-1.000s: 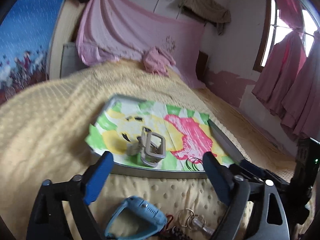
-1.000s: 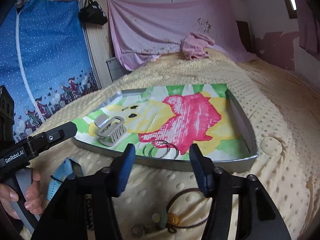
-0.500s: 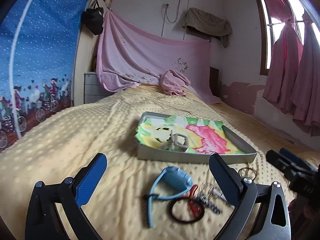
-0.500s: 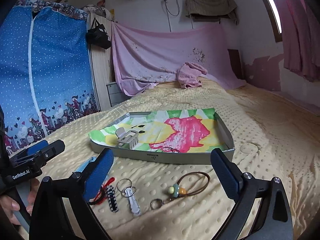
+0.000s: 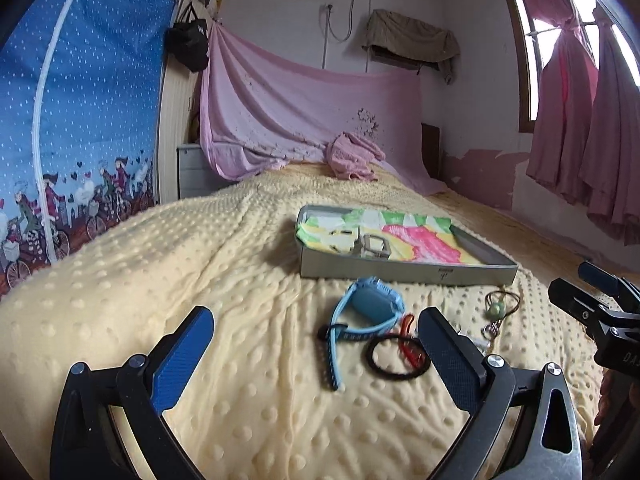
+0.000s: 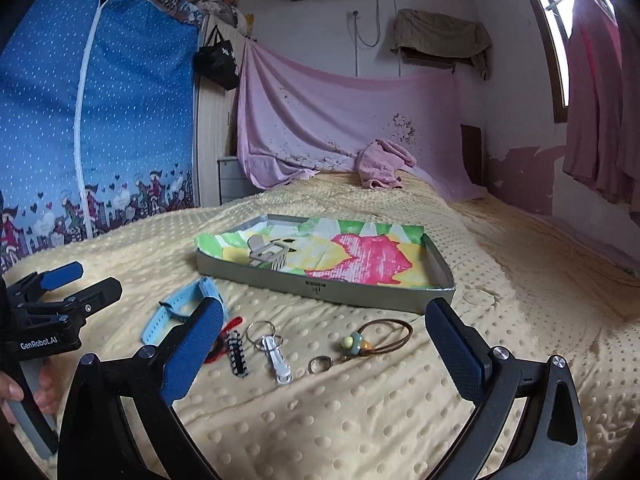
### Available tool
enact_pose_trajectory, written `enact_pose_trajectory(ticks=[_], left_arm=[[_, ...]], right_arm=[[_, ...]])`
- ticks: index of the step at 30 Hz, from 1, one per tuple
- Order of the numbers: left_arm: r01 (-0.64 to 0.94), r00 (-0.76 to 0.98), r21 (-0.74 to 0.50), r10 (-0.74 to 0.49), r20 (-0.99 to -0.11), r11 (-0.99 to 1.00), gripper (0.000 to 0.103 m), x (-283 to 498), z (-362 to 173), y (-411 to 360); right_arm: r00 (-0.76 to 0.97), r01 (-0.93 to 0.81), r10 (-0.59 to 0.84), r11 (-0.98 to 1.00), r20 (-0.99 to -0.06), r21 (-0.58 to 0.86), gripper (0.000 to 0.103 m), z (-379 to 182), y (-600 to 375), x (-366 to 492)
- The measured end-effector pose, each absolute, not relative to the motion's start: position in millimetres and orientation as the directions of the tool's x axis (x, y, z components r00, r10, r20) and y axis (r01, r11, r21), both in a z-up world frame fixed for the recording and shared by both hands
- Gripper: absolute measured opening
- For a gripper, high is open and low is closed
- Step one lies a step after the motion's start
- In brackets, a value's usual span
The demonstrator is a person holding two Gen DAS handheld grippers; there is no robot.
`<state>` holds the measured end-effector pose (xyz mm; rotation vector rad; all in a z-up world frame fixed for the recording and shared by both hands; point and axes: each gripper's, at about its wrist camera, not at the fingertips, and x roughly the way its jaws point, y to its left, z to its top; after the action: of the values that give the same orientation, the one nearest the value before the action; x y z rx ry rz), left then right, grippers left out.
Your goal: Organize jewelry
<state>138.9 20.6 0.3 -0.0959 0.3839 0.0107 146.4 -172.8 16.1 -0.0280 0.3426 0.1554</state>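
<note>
Both grippers now sit farther back from the tray (image 6: 320, 290) than a second ago. The left gripper (image 5: 316, 340) and right gripper (image 6: 324, 338), jaws just opened, gape empty above the jewelry (image 6: 276, 354) on the blanket (image 6: 360, 420).

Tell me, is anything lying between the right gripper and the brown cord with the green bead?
Nothing visible. The right gripper is open and empty, and the brown cord lies on bare yellow blanket just ahead, apart from the white clip.
</note>
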Motion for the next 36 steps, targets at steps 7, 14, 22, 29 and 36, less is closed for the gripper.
enact_pose_trajectory(ticks=[7, 14, 22, 29, 36], left_arm=[[-0.025, 0.896, -0.139, -0.039, -0.442, 0.990, 0.103, 149.1, -13.3, 30.7], [0.005, 0.869, -0.157, -0.081, -0.487, 0.988, 0.102, 159.0, -22.3, 29.5], [0.041, 0.843, -0.159, -0.120, -0.524, 0.986, 0.081, 170.5, -27.9, 23.4], [0.059, 0.796, -0.184, -0.158, -0.584, 0.981, 0.049, 191.2, -35.2, 21.3], [0.078, 0.764, -0.223, -0.202, -0.613, 0.972, 0.026, 200.9, -44.3, 21.3]], right_arm=[[0.892, -0.187, 0.183, 0.982, -0.414, 0.032, 0.099, 4.0, -174.7, 161.3], [0.853, -0.222, 0.216, 0.974, -0.476, 0.045, 0.095, -9.1, -166.6, 175.2], [0.802, -0.277, 0.245, 0.961, -0.545, 0.024, 0.060, -21.1, -149.7, 191.3], [0.744, -0.309, 0.270, 0.950, -0.612, 0.043, 0.039, -36.7, -139.1, 212.6], [0.705, -0.318, 0.276, 0.946, -0.653, 0.057, 0.034, -48.4, -133.5, 223.0]])
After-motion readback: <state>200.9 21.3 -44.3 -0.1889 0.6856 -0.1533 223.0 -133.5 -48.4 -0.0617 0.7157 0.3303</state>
